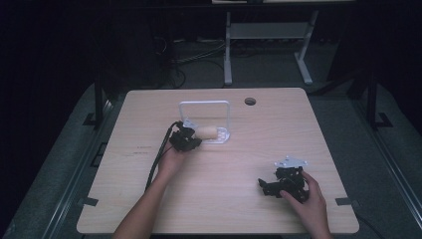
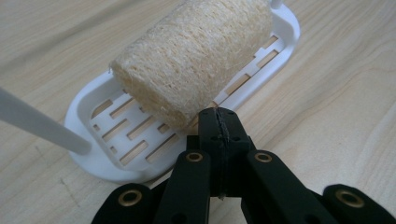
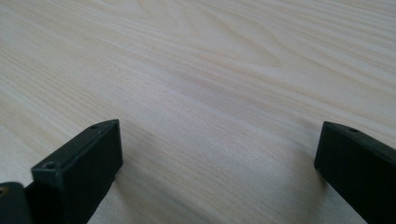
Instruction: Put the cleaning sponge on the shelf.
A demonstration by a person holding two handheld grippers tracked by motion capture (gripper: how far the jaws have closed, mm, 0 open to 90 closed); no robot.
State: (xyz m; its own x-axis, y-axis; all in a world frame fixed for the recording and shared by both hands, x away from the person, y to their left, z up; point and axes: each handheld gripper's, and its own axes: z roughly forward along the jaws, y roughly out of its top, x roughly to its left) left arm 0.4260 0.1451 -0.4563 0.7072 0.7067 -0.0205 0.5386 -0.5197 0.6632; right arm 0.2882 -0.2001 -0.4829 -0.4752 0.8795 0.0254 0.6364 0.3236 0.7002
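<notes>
**Loofah on the white rack: position, axis and gripper states**

**High view.** The wooden table [image 1: 219, 194] carries a white rack [image 1: 213, 117] near its middle, toward the far edge. The rack consists of a slotted base tray and an upright wire frame. A pale loofah roll [image 1: 208, 132] lies on the tray. Its long axis runs left to right across the table, parallel to the frame. The left gripper [image 1: 191, 141] sits just beside the roll's left end, jaws directed at it. The right gripper [image 1: 272, 187] rests well apart, low on the table's right side, held in the person's right hand [image 1: 311, 199]. A round cable hole [image 1: 250, 101] lies near the far edge.

**Left gripper view.** The roll [image 2: 201, 56] lies on its side, the long axis running from the lower left to the upper right of the picture. One flat, fibrous end faces the lower left. The gripper's jaws are clenched together with nothing between them; the tips [image 2: 218, 122] stand right at the roll's lower flank, and contact cannot be confirmed. This view adds the tray slots [image 2: 133, 135], the coarse fibre texture and one frame leg [image 2: 42, 126], which are too small to read from above.

**Right gripper view.** The jaws stand wide apart, released, over bare wood grain [image 3: 205, 84], with nothing between them [image 3: 219, 154]. From above, the spread of these jaws is not legible.
</notes>
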